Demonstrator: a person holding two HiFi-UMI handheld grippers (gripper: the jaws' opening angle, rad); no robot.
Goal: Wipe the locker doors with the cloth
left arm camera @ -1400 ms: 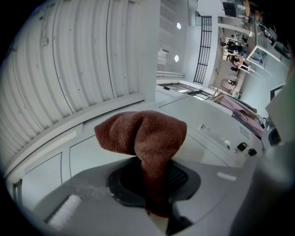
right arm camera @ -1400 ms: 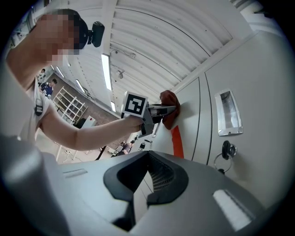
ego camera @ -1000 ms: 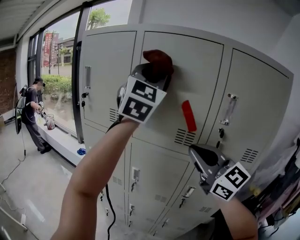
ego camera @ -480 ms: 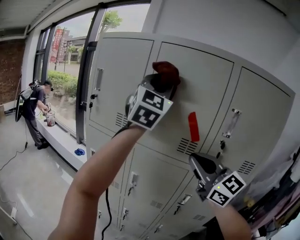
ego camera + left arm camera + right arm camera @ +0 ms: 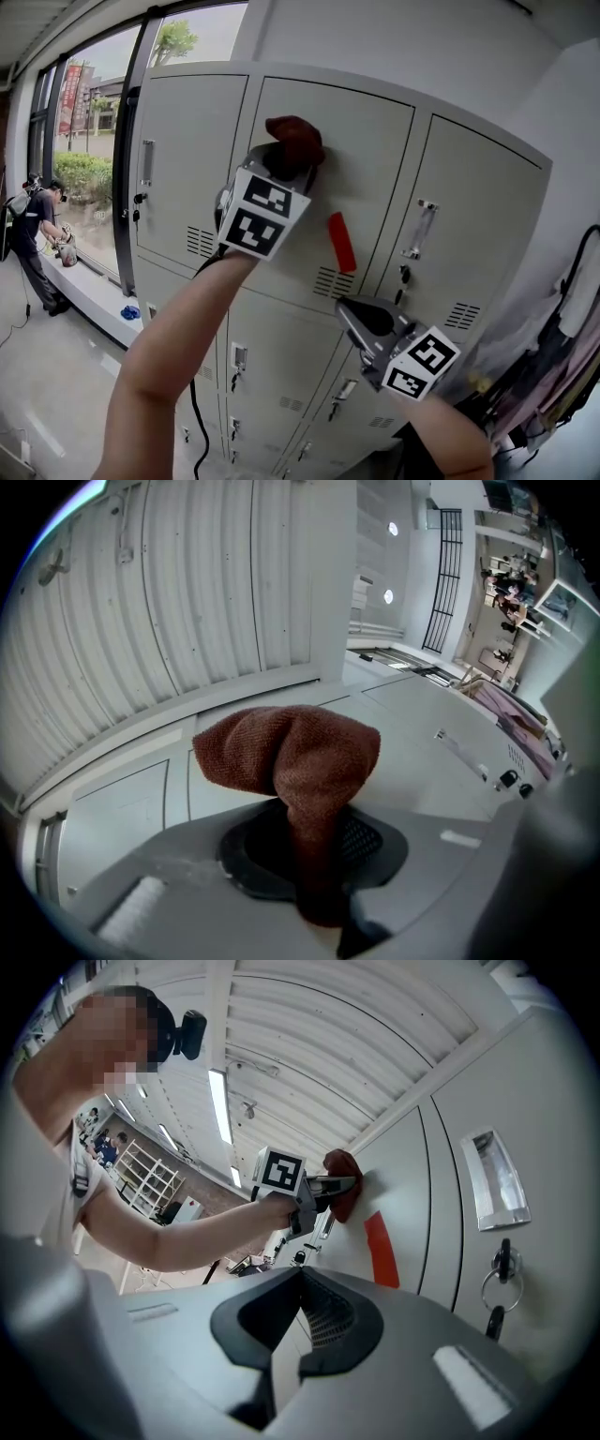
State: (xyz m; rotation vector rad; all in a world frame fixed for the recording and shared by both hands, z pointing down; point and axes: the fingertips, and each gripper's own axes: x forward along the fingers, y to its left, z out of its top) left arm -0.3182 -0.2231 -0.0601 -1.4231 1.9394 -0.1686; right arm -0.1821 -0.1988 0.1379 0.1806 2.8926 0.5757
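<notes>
Bright daylight from the window lights the pale locker doors evenly, while both fisheye gripper views curve and darken toward their round edges.

A grey bank of lockers stands on a pale, glossy floor. A bunched dark red cloth is pressed against the middle upper door. A red strip is stuck to the same door at five o'clock from the cloth. Further off, toward four o'clock, keys hang from the next door's lock.
</notes>
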